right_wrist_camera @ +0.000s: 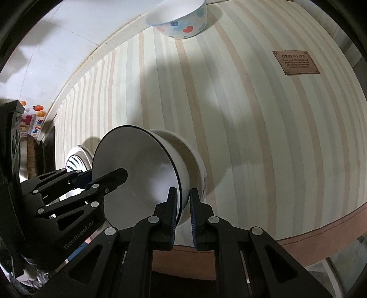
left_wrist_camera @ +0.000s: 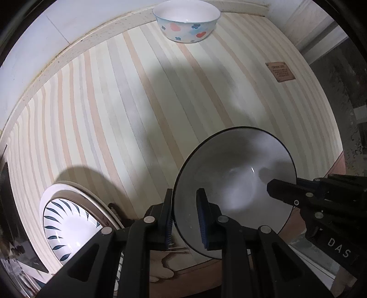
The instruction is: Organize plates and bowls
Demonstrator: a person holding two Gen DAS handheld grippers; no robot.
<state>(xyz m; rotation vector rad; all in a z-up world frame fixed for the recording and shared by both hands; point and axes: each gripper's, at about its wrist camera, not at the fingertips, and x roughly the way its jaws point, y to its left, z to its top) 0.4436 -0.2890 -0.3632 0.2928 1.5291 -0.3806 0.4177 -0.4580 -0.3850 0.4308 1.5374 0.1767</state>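
A white bowl (left_wrist_camera: 234,174) (right_wrist_camera: 142,165) with a thin dark rim hangs tilted just above the striped table (left_wrist_camera: 137,103), held from both sides. My left gripper (left_wrist_camera: 185,194) (right_wrist_camera: 103,175) is shut on the bowl's rim, one pad inside and one outside. On the opposite rim my right gripper (right_wrist_camera: 183,191) (left_wrist_camera: 275,188) is shut in the same way. A white bowl with red hearts and blue flowers (left_wrist_camera: 187,23) (right_wrist_camera: 181,18) stands at the table's far edge. A plate with dark blue leaf strokes (left_wrist_camera: 68,220) (right_wrist_camera: 75,160) lies on a larger plate at the near left.
A brown leather label (left_wrist_camera: 280,71) (right_wrist_camera: 296,62) is sewn on the cloth at the right. The table's round brown edge (right_wrist_camera: 321,231) runs close below the grippers. A white wall backs the table, and dark furniture with colourful clutter (right_wrist_camera: 32,114) stands at the left.
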